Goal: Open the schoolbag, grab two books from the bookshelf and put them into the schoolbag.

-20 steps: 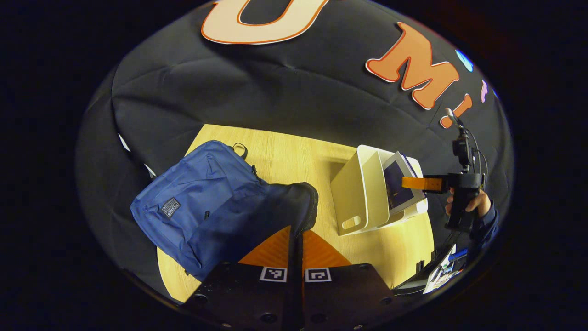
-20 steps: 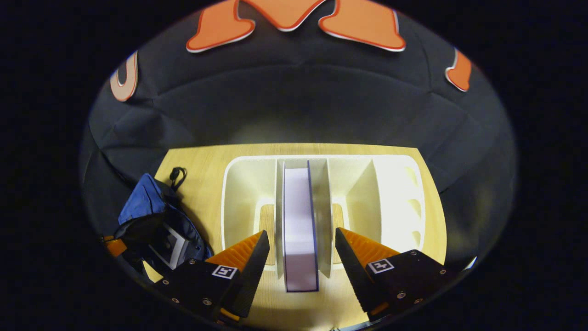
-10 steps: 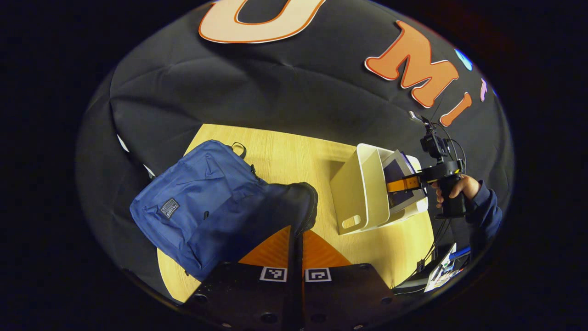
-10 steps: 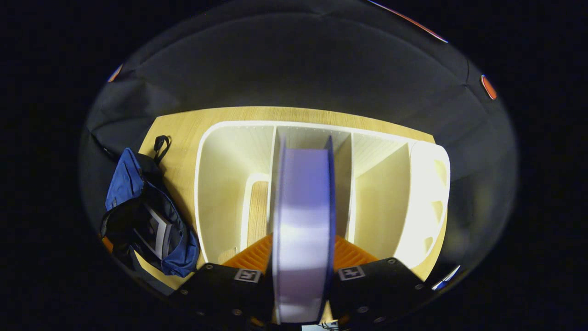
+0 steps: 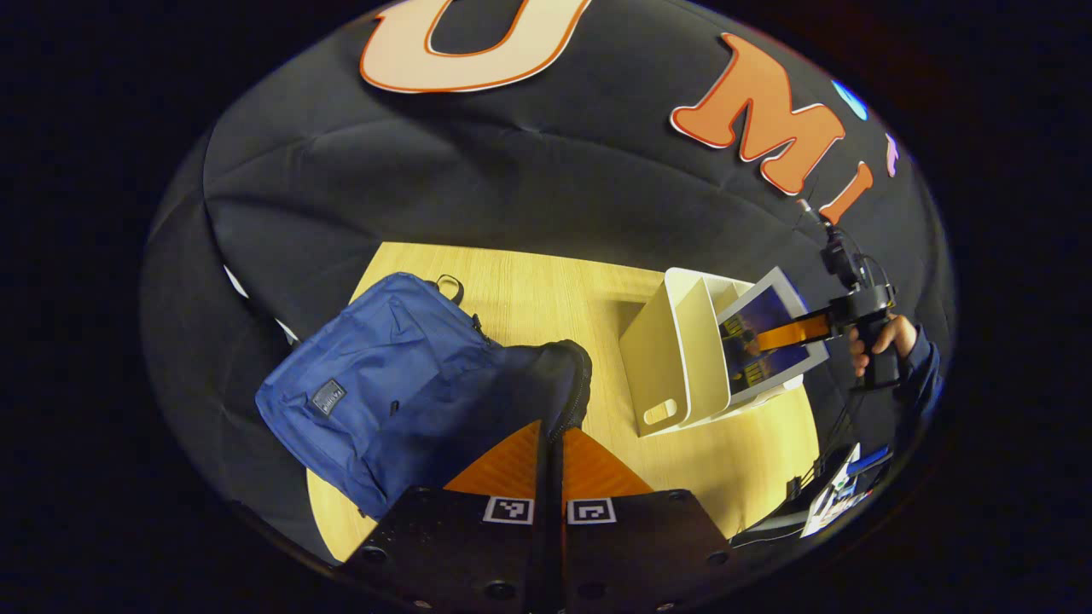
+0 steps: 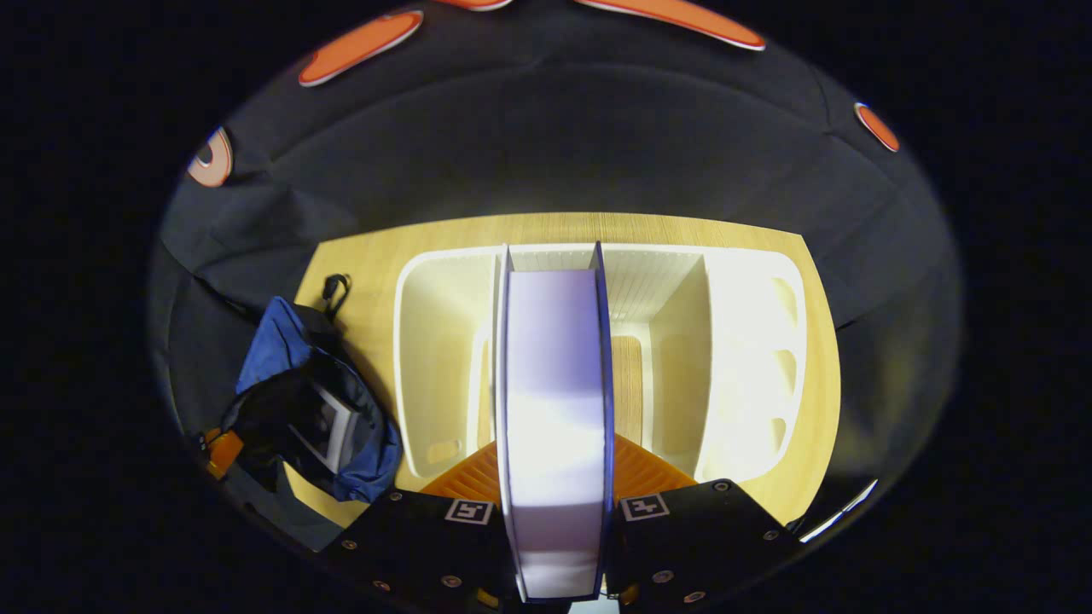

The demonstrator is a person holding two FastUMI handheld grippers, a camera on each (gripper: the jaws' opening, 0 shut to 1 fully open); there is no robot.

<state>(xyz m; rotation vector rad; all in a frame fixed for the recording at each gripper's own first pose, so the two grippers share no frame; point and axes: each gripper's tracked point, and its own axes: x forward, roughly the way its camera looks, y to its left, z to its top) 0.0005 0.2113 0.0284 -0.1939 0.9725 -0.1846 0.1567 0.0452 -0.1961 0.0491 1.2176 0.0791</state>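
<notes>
Book clamped in the right tool above the white bookshelf, open schoolbag alongside.

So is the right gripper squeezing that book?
Touching. In the right gripper view both orange fingers press flat against the book, one on each cover.

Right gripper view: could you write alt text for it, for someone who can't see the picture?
The right gripper clamps a book edge-on, raised out of a white bookshelf on a wooden table. To the left lies an open blue schoolbag with another book inside.
</notes>
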